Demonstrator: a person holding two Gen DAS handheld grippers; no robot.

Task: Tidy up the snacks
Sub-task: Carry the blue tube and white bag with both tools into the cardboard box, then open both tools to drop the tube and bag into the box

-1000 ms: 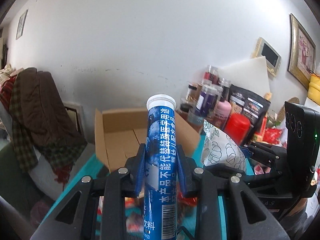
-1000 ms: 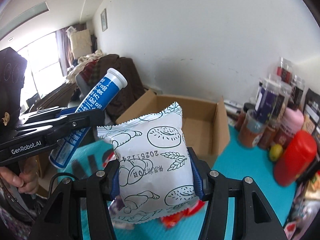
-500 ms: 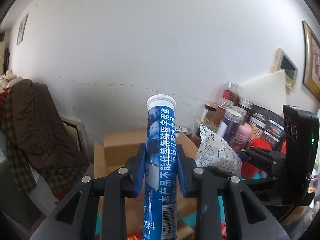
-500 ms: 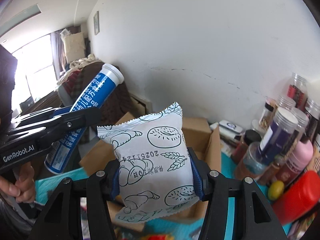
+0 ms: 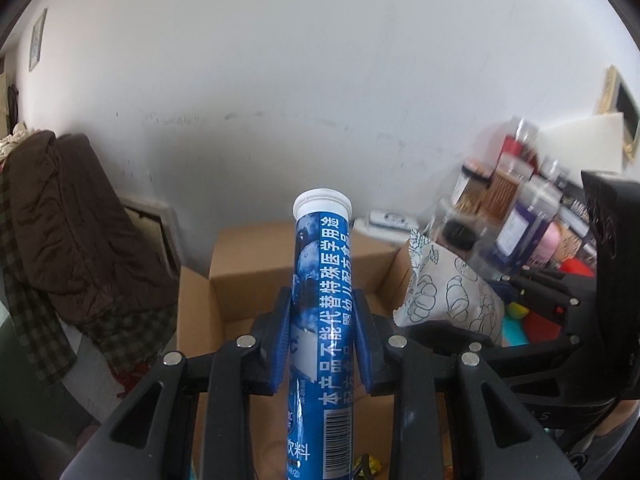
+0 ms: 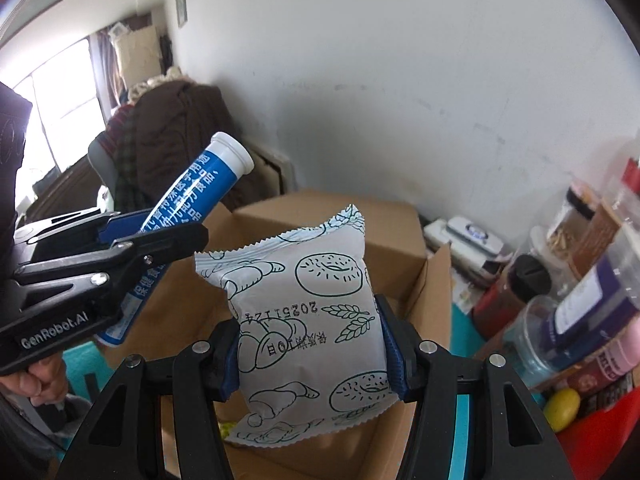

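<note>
My left gripper (image 5: pixel 322 312) is shut on a blue tube with a white cap (image 5: pixel 322 280), held upright over an open cardboard box (image 5: pixel 256 264). My right gripper (image 6: pixel 308 344) is shut on a white snack packet printed with bread drawings (image 6: pixel 304 312), held above the same cardboard box (image 6: pixel 320 216). The right wrist view shows the left gripper (image 6: pixel 148 240) with the blue tube (image 6: pixel 200 188) at the left, a hand gripping its handle. In the left wrist view the snack packet (image 5: pixel 444 300) hangs at the right.
Jars and bottles (image 6: pixel 580 288) crowd the teal table (image 6: pixel 460 312) right of the box, with a yellow fruit (image 6: pixel 562 404) and a red container. A brown coat (image 5: pixel 72 216) hangs over a chair at the left. A white wall stands behind the box.
Both grippers have moved forward toward the wall with their loads; the box now lies directly beneath them and fills the lower view. Both grips are unchanged.
</note>
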